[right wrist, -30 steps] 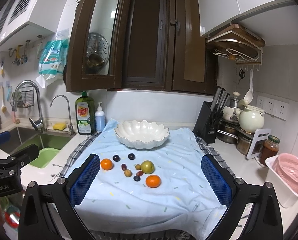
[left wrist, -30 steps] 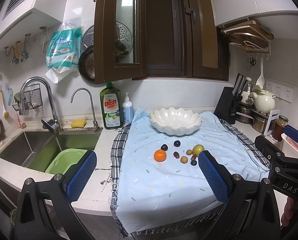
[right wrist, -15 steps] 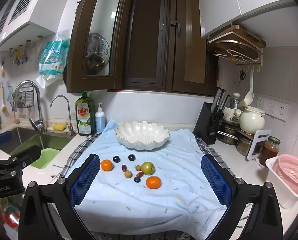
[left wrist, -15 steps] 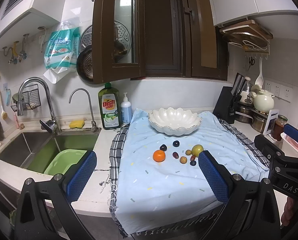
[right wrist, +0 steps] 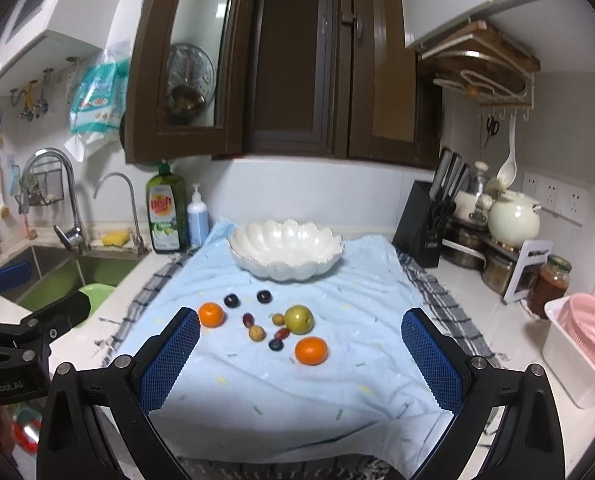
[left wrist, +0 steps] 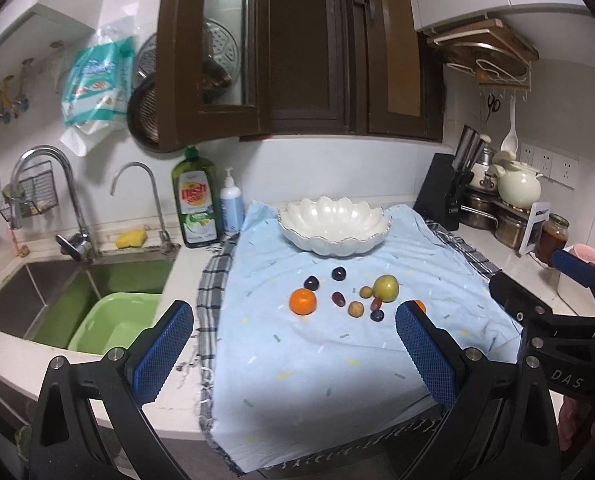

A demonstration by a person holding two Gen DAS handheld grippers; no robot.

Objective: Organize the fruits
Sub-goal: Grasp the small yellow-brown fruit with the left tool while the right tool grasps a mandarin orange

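A white scalloped bowl [left wrist: 334, 225] [right wrist: 285, 249] stands empty at the back of a light blue cloth [left wrist: 329, 344] [right wrist: 297, 380]. In front of it lie two oranges [right wrist: 211, 314] [right wrist: 311, 351], a green apple [right wrist: 298, 319] [left wrist: 385, 288], two dark plums [right wrist: 232, 301] [right wrist: 263, 296] and several small grapes and brown fruits [right wrist: 257, 333]. My left gripper [left wrist: 293, 354] is open and empty above the cloth's near edge. My right gripper [right wrist: 300, 364] is open and empty, just short of the fruit. Each gripper's body shows at the side of the other's view.
A sink [left wrist: 69, 280] with a green basin [left wrist: 117, 320] lies left, with dish soap [left wrist: 197, 204] and a pump bottle [left wrist: 231, 204] behind. A knife block [right wrist: 429, 220], pots, a jar [right wrist: 549, 284] and a pink colander [right wrist: 589, 340] stand right. Open cabinet doors hang overhead.
Both grippers have moved slightly forward toward the fruit; both stay open and empty. The fruit and bowl have not moved.
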